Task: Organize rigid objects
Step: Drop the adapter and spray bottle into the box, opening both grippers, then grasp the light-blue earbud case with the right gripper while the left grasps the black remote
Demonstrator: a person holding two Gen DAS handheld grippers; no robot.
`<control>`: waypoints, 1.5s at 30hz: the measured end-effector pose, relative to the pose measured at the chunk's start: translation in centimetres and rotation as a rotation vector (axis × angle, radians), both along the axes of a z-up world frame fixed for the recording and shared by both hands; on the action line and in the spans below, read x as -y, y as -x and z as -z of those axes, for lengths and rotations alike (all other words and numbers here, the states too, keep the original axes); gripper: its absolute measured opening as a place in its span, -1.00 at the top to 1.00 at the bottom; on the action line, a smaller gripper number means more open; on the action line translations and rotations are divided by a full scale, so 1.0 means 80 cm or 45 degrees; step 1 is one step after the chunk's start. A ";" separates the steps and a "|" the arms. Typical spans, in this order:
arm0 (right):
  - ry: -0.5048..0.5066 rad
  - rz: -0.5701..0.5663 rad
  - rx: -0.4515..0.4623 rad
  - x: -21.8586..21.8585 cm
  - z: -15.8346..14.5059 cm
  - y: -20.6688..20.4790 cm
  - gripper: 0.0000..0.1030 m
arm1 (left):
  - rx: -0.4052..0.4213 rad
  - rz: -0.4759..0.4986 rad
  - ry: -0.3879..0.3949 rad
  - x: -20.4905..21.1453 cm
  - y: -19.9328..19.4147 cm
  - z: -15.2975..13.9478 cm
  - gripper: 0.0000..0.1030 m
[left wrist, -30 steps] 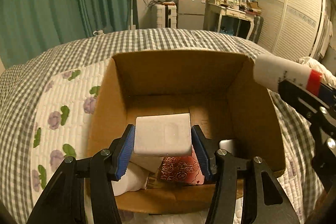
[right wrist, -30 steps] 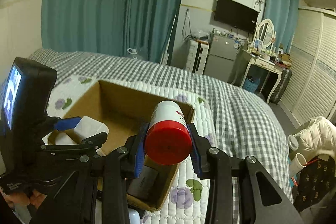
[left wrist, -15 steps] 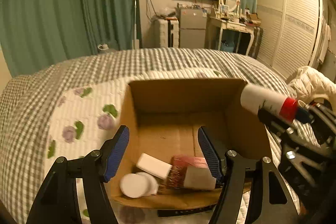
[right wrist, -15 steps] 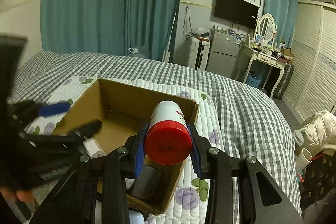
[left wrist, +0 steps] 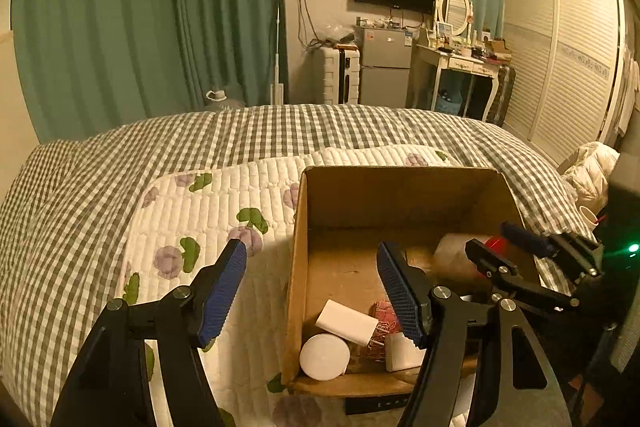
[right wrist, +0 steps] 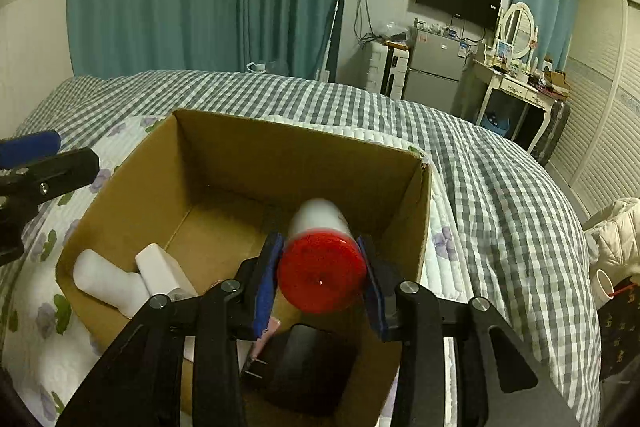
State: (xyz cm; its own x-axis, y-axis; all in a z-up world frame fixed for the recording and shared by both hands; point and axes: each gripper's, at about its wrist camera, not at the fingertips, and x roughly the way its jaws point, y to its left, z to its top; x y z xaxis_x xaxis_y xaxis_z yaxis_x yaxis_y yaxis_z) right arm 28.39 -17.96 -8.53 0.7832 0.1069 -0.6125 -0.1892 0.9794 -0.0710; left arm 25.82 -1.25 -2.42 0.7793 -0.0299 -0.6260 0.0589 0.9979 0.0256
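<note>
I see my right gripper low inside the cardboard box on the bed. Its jaws are opening, with the white bottle with the red cap between them, just beside the pads. My left gripper is wide apart with nothing in it. A white block and a white round tub lie in the box.
</note>
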 end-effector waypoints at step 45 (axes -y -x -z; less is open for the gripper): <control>-0.015 0.050 -0.270 0.003 0.079 0.148 -0.75 | -0.174 -0.057 -0.037 -0.018 0.150 0.111 -0.68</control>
